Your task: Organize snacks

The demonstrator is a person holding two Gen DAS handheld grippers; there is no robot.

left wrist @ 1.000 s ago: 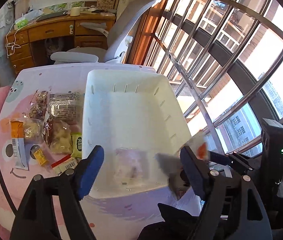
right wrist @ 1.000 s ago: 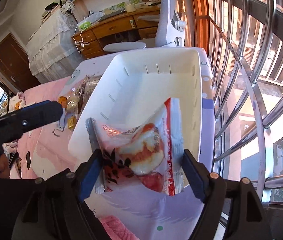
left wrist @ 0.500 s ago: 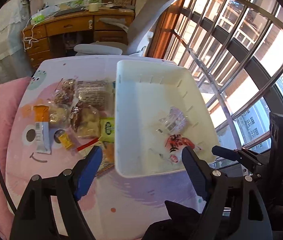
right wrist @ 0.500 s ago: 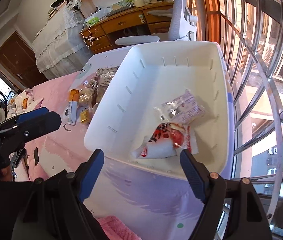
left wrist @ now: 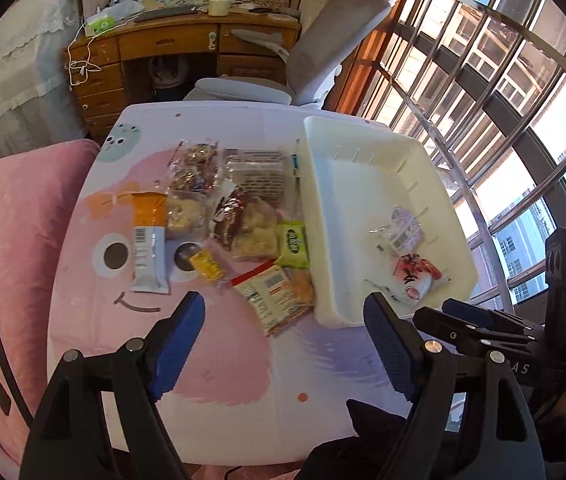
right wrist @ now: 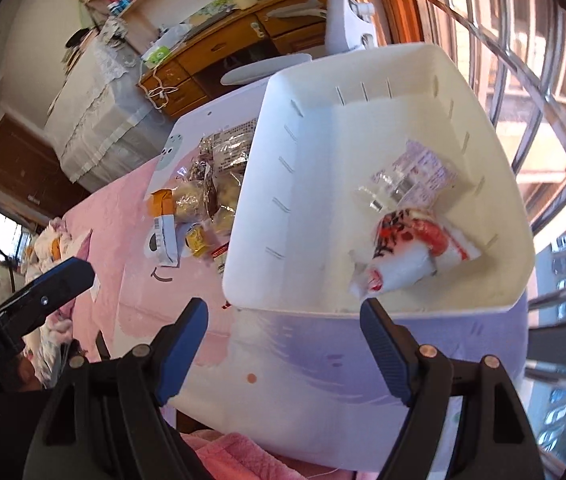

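A sunlit room with a barred window frames the scene; a wooden bureau (left wrist: 187, 44) and a grey office chair (left wrist: 303, 64) stand behind the low desk (left wrist: 211, 120), whose cloth bears a cartoon face.

In the left wrist view, the left gripper (left wrist: 283, 340) hangs above the near edge of the desk, its blue fingers (left wrist: 177, 340) wide apart with nothing between them. Loose snacks lie in a cluster to the left of the white bin (left wrist: 387, 152): an orange-and-white bar (left wrist: 147, 240), a small yellow packet (left wrist: 207, 265), a green packet (left wrist: 291, 243) just beside the bin wall, and a flat labelled packet (left wrist: 273, 294) nearest the fingers. Inside the bin lie a clear pouch (left wrist: 399, 232) and a red-and-white pouch (left wrist: 415, 276), touching each other.

In the right wrist view, the right gripper (right wrist: 283, 344) hovers over the bin's near rim (right wrist: 363, 308), fingers (right wrist: 383, 350) likewise spread and empty. The red-and-white pouch (right wrist: 407, 256) rests on the bin floor against the clear pouch (right wrist: 411, 180).

By my reading, two snacks are filed and most of the pile remains, so the step in hand is reaching for another. The left gripper looks best placed: it needs to come down over the flat labelled packet or the green one, square its fingers across the packet, and pinch without dragging the neighbours.
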